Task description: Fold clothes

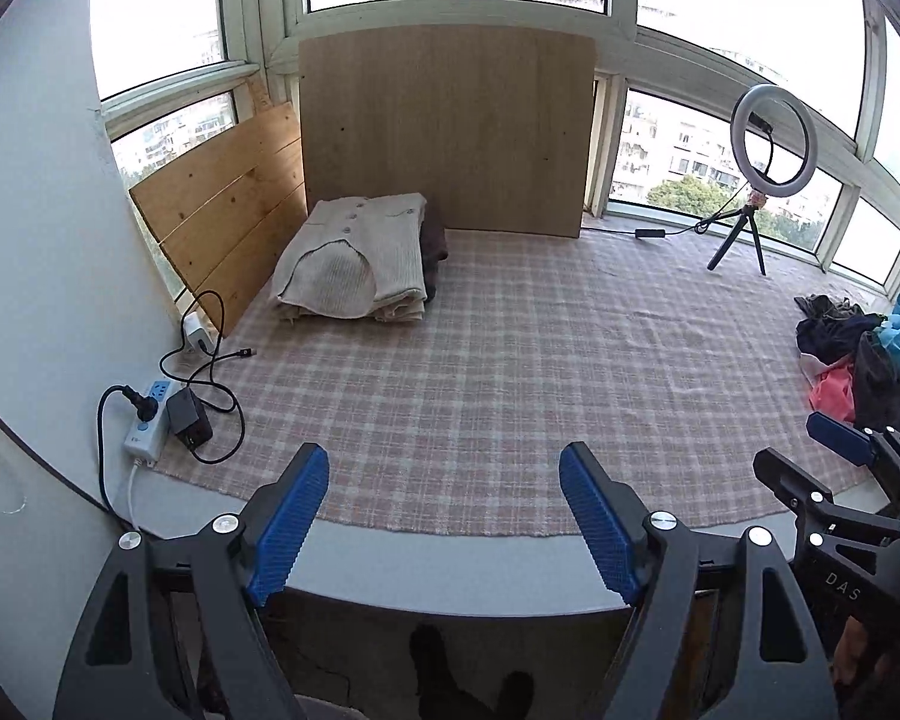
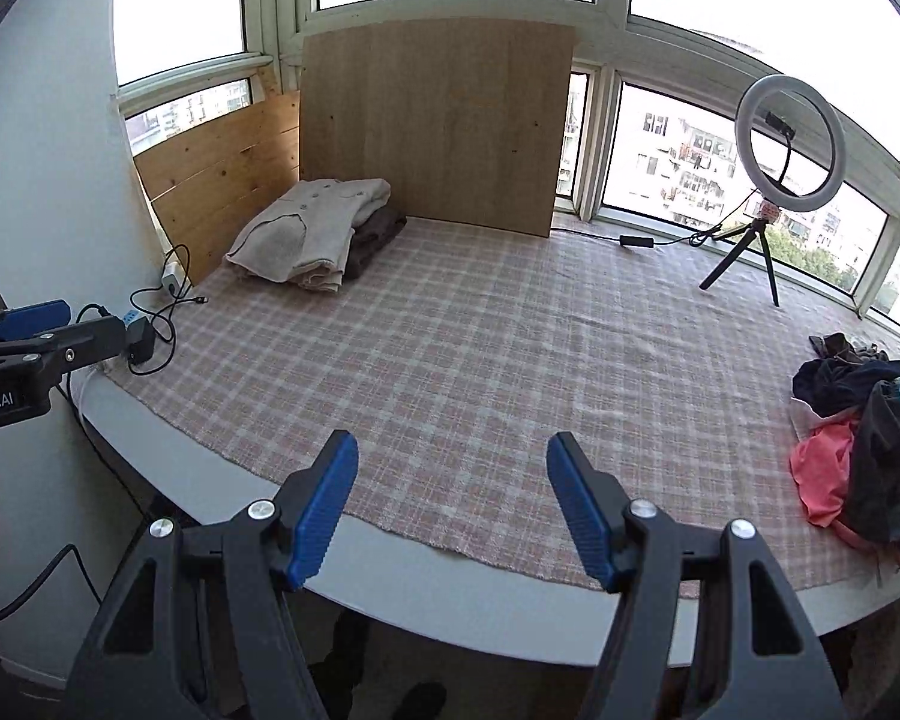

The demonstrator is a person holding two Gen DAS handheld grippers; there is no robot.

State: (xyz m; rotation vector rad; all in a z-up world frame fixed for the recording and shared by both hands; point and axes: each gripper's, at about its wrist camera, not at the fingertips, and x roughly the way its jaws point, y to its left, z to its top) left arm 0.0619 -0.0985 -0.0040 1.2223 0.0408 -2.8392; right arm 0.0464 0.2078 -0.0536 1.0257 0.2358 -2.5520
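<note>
at the right edge of the desk (image 2: pixel 390 594), on the plaid cloth (image 2: pixel 480 360), lies the heap of unfolded clothes (image 2: pixel 858 438): dark pieces over a pink one, with a bit of blue behind. that heap is what the coming move turns on. it sits to the right of both claws and a little beyond them, and the right claw (image 2: pixel 453 501) is the nearer; the left claw (image 1: pixel 444 516) hangs further left along the near edge, with the right one between it and the heap. both claws stand wide and empty, over the near edge, pointing down across the bare middle of the cloth. the heap has no clear long axis; it is a crumpled mound. the folded stack (image 1: pixel 354 258), cream on brown, rests in the far left corner against the wooden boards (image 1: pixel 444 126), well apart from the heap. i judge the right claw should reach rightward first.
</note>
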